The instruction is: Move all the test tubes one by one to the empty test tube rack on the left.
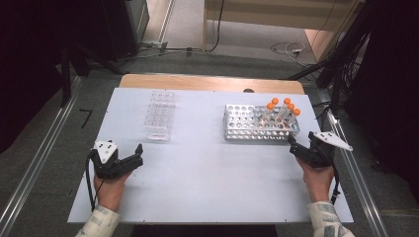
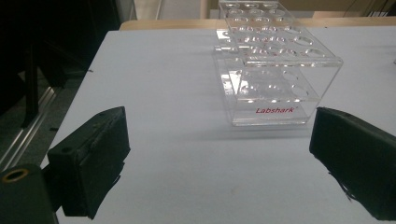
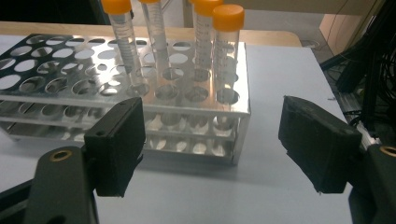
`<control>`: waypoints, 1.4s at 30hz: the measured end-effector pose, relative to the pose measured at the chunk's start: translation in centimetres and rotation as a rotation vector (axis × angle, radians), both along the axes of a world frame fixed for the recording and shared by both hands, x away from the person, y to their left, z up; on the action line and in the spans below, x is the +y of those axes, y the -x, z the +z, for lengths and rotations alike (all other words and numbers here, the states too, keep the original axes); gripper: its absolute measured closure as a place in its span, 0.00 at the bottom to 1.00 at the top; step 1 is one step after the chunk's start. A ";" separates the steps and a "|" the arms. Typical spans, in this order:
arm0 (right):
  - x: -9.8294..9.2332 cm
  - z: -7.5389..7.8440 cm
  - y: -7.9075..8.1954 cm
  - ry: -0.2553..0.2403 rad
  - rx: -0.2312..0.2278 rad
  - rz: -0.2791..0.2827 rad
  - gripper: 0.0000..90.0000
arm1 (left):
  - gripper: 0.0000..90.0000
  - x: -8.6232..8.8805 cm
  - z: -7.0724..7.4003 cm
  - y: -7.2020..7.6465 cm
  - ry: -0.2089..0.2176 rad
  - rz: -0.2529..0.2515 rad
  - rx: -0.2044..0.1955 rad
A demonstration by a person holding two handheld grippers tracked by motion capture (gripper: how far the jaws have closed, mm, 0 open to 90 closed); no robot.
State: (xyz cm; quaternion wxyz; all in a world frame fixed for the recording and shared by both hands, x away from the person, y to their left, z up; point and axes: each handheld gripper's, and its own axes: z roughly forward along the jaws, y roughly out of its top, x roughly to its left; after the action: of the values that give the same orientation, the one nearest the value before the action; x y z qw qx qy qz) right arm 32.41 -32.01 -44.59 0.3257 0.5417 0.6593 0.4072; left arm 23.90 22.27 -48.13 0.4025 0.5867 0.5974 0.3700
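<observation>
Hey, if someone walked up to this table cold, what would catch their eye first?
Probably the orange-capped tubes standing upright in the far right end of the metal rack, the only bright colour on the pale table. Next, the clear plastic rack at centre-left, holding nothing. Then the two black grippers at the near corners, the left gripper and right gripper, both open and holding nothing.
</observation>
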 end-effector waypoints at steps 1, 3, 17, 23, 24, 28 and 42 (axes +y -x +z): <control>0.2 0.1 -0.5 0.010 0.002 -0.001 0.25 | 0.06 0.0 0.0 0.0 -0.001 -0.002 0.002; 0.3 0.3 -1.3 0.026 -0.001 -0.005 0.27 | 0.06 0.0 0.0 0.0 -0.001 -0.003 0.002; 0.3 -0.1 -5.5 0.052 -0.001 -0.048 0.56 | 0.06 0.2 0.0 0.0 0.009 -0.005 0.006; 0.6 -0.3 -6.2 0.058 0.003 -0.041 0.65 | 0.06 0.2 -0.1 0.0 0.014 -0.004 0.008; 0.7 -0.3 -6.3 0.058 0.003 -0.041 0.66 | 0.06 0.2 -0.1 0.0 0.014 -0.004 0.008; 0.8 -0.5 -6.8 0.061 0.009 -0.046 0.71 | 0.06 0.2 -0.1 0.0 0.015 -0.003 0.009; 0.8 -0.2 -7.0 0.051 0.006 -0.043 0.80 | 0.06 0.2 -0.1 0.0 0.019 -0.005 0.012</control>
State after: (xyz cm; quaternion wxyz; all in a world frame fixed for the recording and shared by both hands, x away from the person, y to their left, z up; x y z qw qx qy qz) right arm 39.41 -31.18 -44.80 0.3460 0.5487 0.6586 0.3814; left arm 23.89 22.48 -48.25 0.4056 0.5865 0.6018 0.3597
